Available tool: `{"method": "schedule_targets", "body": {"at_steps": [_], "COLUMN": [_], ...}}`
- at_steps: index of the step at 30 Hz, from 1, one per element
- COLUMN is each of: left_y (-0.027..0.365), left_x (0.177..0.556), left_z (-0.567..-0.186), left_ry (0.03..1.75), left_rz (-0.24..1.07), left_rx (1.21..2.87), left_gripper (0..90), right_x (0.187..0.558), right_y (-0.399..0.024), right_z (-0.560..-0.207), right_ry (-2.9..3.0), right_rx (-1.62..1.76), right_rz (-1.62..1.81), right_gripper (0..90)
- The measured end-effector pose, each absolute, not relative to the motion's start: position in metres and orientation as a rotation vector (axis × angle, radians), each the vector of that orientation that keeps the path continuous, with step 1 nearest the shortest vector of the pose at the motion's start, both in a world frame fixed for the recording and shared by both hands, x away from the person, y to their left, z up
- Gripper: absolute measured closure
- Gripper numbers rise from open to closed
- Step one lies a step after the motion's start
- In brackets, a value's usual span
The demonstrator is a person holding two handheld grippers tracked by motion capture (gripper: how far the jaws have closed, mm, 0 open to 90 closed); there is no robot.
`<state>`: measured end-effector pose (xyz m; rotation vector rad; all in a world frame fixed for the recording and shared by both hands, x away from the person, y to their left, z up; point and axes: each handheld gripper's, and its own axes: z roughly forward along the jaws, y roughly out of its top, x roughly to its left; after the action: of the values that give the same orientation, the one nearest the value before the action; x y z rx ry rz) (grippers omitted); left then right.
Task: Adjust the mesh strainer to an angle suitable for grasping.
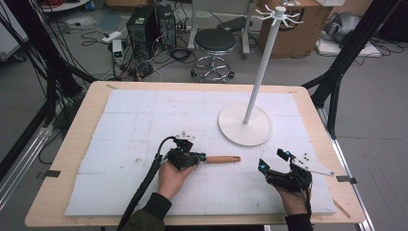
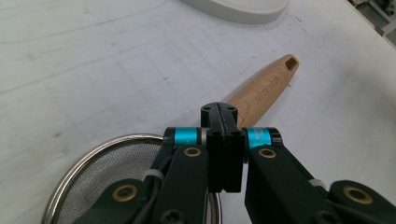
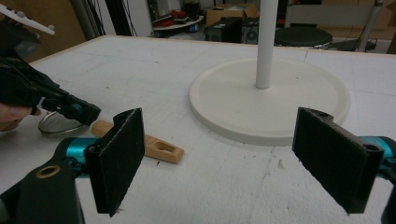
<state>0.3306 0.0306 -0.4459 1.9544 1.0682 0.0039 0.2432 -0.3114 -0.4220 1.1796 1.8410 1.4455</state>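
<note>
Meanwhile, the left gripper (image 1: 198, 158) clamps a strainer (image 2: 100, 179) at the neck of its wooden handle (image 1: 222, 159), near the stand (image 1: 244, 126); light, rigid, likely best held there. The right gripper (image 1: 273, 160) waits, jaws spread.

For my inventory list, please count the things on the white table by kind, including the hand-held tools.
Round metal mesh strainer with wooden handle: 1
White hook stand with round base: 1
Black hand-held tongs: 2 (left, right)
Total: 4
</note>
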Motion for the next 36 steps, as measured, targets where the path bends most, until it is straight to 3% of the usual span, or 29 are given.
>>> {"method": "schedule_targets", "body": {"at_steps": [13, 24, 36], "left_y": [0.007, 0.009, 0.06], "left_x": [0.351, 0.35, 0.367], "left_z": [-0.439, -0.437, -0.439], "left_ry": [1.038, 1.033, 1.131], "left_rz": [-0.011, -0.026, 0.016], "left_rx": [2.136, 2.106, 2.047], "left_gripper": [90.0, 90.0, 90.0], "right_x": [0.243, 0.243, 0.242], "right_y": [-0.317, -0.317, -0.314], "right_z": [-0.422, -0.423, -0.424], "right_ry": [1.83, 1.835, 1.84], "right_rx": [1.184, 1.194, 1.19], "right_rz": [1.453, 1.446, 1.438], "right_gripper": [16.1, 16.1, 16.1]}}
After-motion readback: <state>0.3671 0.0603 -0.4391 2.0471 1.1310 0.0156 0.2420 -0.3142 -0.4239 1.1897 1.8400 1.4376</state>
